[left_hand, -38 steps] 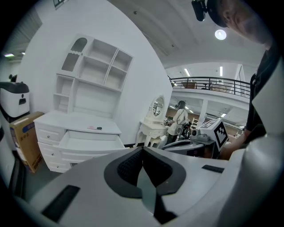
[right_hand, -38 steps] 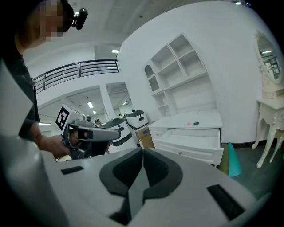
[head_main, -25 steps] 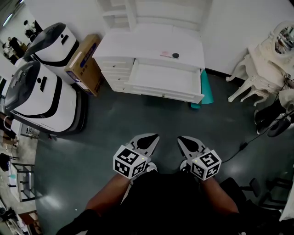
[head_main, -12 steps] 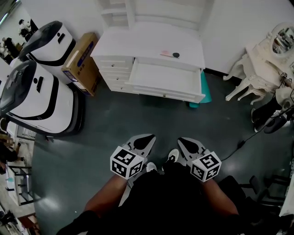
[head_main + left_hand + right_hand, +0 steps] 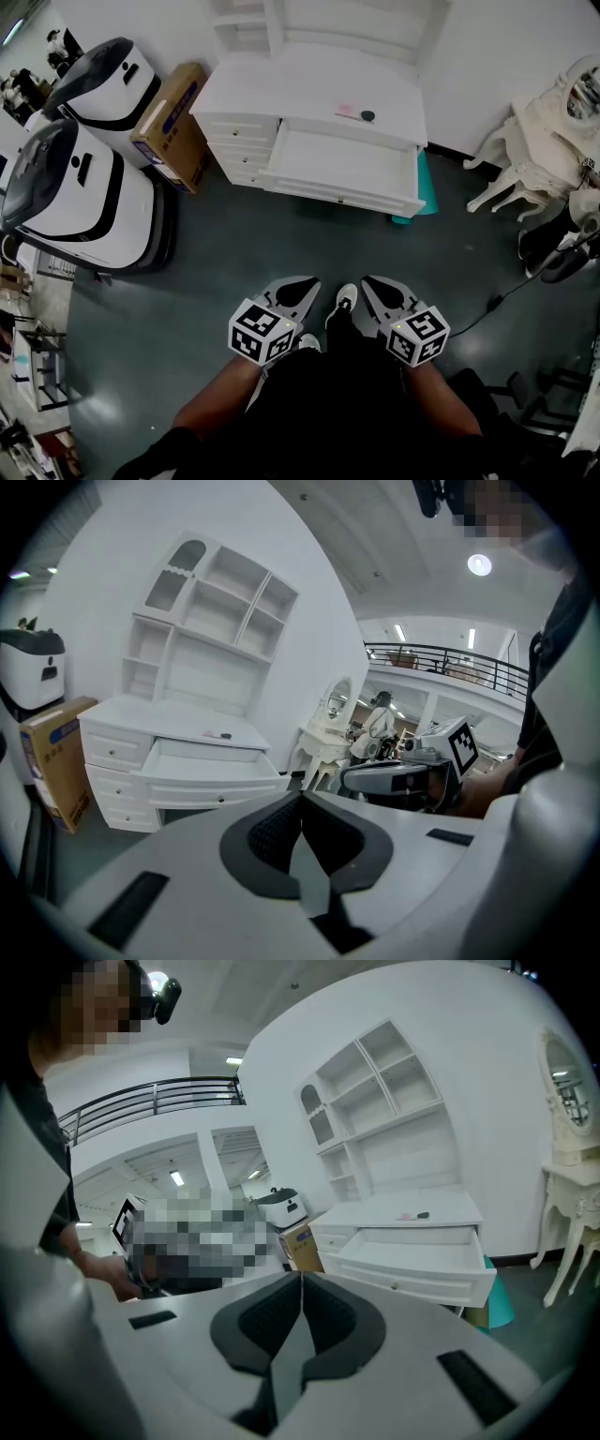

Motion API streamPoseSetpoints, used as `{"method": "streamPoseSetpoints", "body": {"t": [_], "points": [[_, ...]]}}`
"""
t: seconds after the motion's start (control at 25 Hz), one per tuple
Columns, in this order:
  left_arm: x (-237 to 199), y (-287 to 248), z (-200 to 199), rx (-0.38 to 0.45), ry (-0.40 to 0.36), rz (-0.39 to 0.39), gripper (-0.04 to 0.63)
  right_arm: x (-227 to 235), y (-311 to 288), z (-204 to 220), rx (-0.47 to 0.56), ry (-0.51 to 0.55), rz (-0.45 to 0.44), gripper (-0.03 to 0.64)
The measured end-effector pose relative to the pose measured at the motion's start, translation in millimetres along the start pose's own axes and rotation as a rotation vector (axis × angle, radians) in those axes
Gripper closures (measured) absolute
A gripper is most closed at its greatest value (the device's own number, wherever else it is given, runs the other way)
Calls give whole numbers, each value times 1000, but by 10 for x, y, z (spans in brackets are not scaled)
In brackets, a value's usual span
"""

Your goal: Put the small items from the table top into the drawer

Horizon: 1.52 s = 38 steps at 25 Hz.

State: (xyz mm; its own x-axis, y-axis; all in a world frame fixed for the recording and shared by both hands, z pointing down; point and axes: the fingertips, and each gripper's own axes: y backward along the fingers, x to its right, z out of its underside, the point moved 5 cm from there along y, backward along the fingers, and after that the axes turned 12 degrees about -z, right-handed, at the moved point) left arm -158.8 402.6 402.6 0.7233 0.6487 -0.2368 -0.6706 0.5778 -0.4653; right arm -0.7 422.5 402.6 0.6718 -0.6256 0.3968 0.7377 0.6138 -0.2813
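**Walking up to the desk, both claws shut and empty, items untouched**

Since a second ago the view has swung a little. The white desk (image 5: 300, 84) sits slightly further right in the head view, and a white shoe (image 5: 345, 298) now shows between the two grippers, where none showed before. This reads as the person mid-step toward the desk. Nothing else has moved, so the task has likely not started: approach only, no pick yet.

The left gripper (image 5: 305, 286) has its jaws together with nothing between them, which its own view confirms (image 5: 302, 803). The right gripper (image 5: 380, 289) is the same, pads meeting and empty (image 5: 301, 1283). Both are held low by the body, well apart from the desk, tips pointing toward it.

The task's things are a pink item (image 5: 345, 110) and a small dark item (image 5: 367, 116). They lie just beside each other on the worktop, near its front edge toward the right corner, directly behind the drawer (image 5: 337, 190).

The drawer is pulled out toward the person and looks bare inside. Its long axis runs along the desk's front edge.

The pink item looks flat and slightly elongated, with its long axis roughly parallel to that front edge. It is too small to tell which end leads. The dark item looks round, with no axis to call.

A cardboard box (image 5: 172, 122) stands at the desk's left.
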Motion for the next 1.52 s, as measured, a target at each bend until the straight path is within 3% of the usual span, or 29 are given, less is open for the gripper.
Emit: {"method": "streamPoseSetpoints", "body": {"t": [0.8,1.2,1.52], "points": [[-517,-1222,-1233,43,-41,-63,585,1467,-551,-1109,53,21,-50,591],[-663,-1747,-1508,42,-53,-123,586,2087,-576,-1235,23,7,-73,591],[-547,-1889,-1248,-50,-29,-100,584,2185,-619,-1040,16,-62,-91,591]]}}
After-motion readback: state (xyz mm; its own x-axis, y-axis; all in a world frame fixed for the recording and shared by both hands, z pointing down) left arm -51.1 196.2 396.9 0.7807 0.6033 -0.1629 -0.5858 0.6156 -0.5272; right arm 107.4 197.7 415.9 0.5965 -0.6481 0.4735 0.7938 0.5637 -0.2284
